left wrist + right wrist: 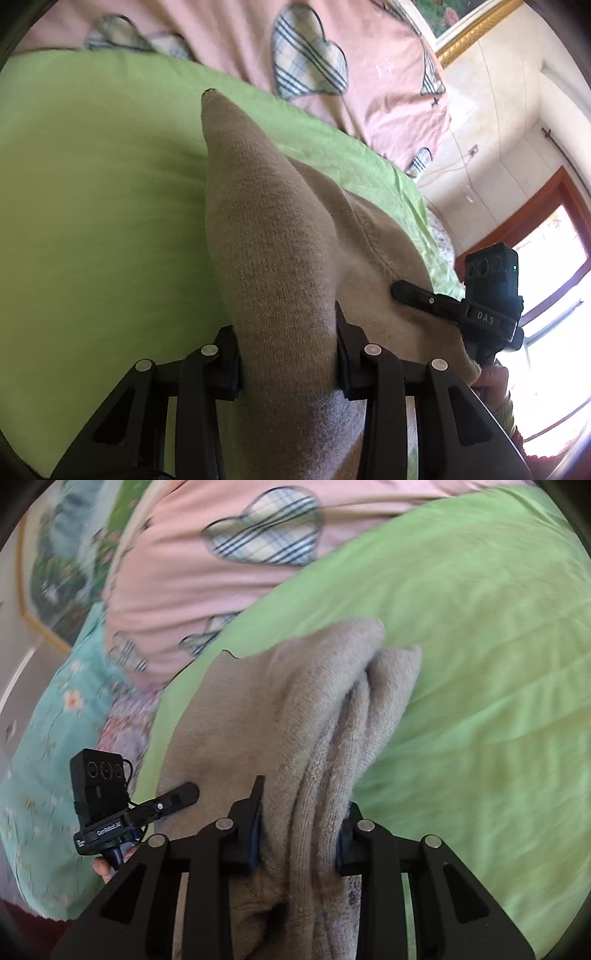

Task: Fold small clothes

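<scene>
2 grippers share one load over the green sheet (92, 177), which covers the bed and runs up to a pink quilt (229, 33) with plaid hearts along its far edge. On that sheet lies the beige knit garment (258, 206), bunched lengthwise; its far end rests on the green near the middle of the sheet, while the near end is gathered between the tools, so it sits well short of the pink quilt and, in the right wrist view, not far from the sheet's left edge where a floral blue cover (40, 716) begins. The left gripper (288, 354) is clenched on a thick ridge of the knit, pads pressing both flanks of the fold. The right gripper (299, 834) is likewise clamped on several stacked layers of the same garment (295, 701). The main risk, as a judgement, is uneven layers: each jaw holds a bundle rather than 1 clean edge, so an inner ply could slide out during a lift and leave the fold crooked. A second risk is the 2 tools pulling apart at different rates, which would stretch the loose knit or twist it into a rope. A third is that the green sheet, soft and wrinkled, drags along with the garment if the cloth is swept low. Smallest of all, a dark loose thread at the garment's far corner could snag.
</scene>
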Available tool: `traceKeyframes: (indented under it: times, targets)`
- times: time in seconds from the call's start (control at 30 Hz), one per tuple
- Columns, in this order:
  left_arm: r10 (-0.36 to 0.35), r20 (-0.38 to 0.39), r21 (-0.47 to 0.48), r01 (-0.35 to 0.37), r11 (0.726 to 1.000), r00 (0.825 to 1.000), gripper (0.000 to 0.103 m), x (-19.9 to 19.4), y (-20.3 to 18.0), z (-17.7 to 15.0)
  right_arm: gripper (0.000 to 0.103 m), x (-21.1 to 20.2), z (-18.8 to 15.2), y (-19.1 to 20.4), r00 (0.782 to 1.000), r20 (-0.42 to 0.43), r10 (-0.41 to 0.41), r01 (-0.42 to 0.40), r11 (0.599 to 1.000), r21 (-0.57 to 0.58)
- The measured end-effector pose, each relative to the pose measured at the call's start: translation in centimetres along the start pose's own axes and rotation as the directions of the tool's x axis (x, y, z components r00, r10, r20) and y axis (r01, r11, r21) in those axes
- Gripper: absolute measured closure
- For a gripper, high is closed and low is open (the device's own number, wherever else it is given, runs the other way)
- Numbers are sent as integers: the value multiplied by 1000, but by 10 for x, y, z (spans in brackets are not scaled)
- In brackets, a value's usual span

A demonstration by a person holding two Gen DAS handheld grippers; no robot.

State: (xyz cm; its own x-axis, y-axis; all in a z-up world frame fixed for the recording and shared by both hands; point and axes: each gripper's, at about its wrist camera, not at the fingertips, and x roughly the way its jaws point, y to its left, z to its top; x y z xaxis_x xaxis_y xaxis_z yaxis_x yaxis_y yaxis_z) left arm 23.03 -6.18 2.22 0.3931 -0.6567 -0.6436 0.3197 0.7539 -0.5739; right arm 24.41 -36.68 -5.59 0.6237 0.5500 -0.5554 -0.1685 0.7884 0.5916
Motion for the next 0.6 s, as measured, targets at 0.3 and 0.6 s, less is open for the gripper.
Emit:
traceKeyframes:
  times: [0.3, 0.6]
  targets:
    - [163, 78, -63, -159, 985, 984, 66, -115, 59, -43, 73, 69, -35, 79, 975, -99, 200, -205, 978, -49]
    - [152, 50, -126, -145, 981, 987, 53, -116, 105, -75, 64, 116, -64, 88, 976, -184, 118, -127, 991, -37]
